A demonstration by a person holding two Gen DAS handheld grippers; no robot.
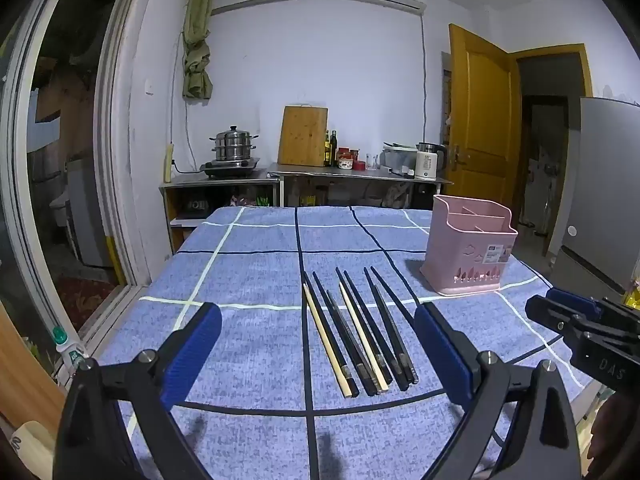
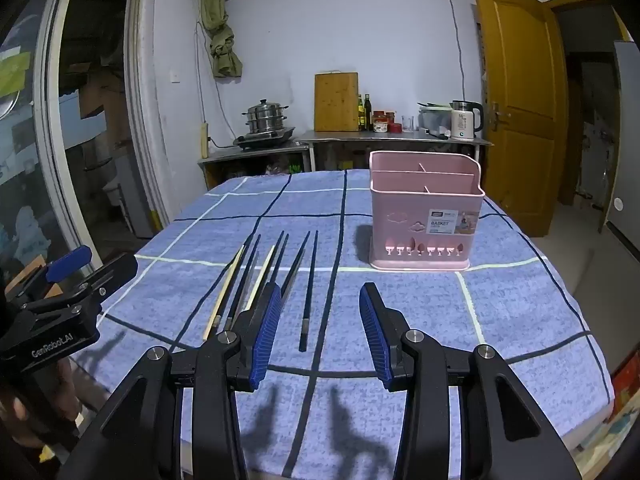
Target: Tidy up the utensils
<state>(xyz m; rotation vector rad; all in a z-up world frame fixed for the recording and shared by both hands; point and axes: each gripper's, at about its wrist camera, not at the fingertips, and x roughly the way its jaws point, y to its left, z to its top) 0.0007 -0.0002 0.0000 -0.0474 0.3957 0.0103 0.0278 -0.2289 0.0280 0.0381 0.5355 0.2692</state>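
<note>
Several chopsticks (image 1: pixel 356 332), mostly black with two pale wooden ones, lie side by side on the blue checked tablecloth (image 1: pixel 248 264). They also show in the right wrist view as a row of chopsticks (image 2: pixel 272 276). A pink utensil basket (image 1: pixel 470 250) with empty compartments stands upright beyond them to the right; the right wrist view shows the basket (image 2: pixel 424 212) straight ahead. My left gripper (image 1: pixel 318 318) hangs open above the chopsticks' near ends, nothing between its blue pads. My right gripper (image 2: pixel 320 300) is open too, its left pad over the chopsticks, holding nothing.
The table's left edge (image 1: pixel 160 280) drops toward a sliding glass door. Behind the table stand steel counters (image 1: pixel 280 176) with a steamer pot, cutting board, bottles and kettle. A yellow door (image 1: pixel 480 120) stands ajar at the right.
</note>
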